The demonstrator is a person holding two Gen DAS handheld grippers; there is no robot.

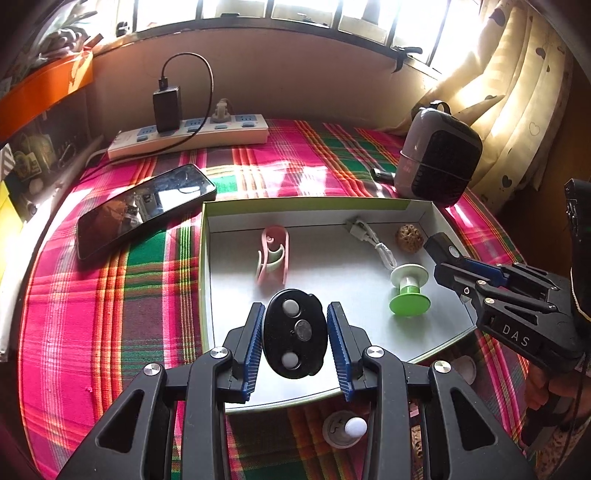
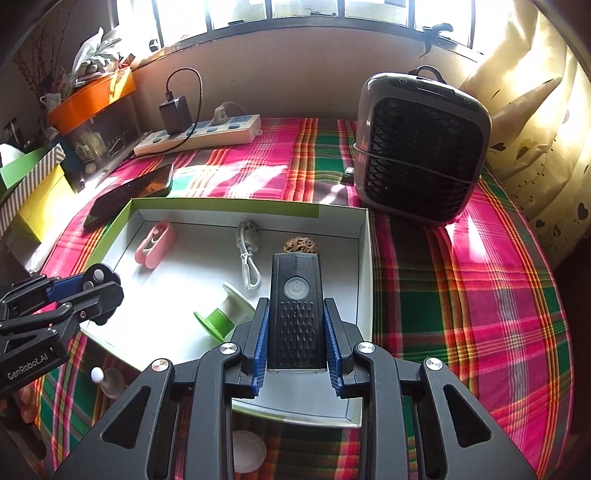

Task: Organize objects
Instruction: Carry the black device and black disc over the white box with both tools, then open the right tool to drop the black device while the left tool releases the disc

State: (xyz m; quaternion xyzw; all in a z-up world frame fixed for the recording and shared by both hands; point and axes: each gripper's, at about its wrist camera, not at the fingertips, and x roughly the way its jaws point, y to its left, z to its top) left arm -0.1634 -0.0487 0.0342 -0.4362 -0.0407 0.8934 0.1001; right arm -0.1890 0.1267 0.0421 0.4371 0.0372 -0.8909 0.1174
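Above a shallow white tray (image 1: 207, 236) on a plaid cloth (image 1: 92, 295), the left gripper (image 1: 295, 332) clamps its blue pads on a black oval disc with white buttons (image 1: 294, 334), jaws narrowly parted around it. The right gripper (image 2: 295, 332) grips a black flashlight with a power button (image 2: 295, 310). Inside the tray lie a pink clip (image 1: 272, 254), a green spool (image 1: 409, 291), a white cable (image 1: 369, 240) and a walnut (image 1: 409, 238).

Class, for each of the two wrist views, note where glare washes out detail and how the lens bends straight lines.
Left wrist view: the window is blown out, sun patches bleach the plaid cloth, and the phone screen mirrors the room. Right wrist view: glare whitens the box floor on the left, and the wall edge bows with black corners.
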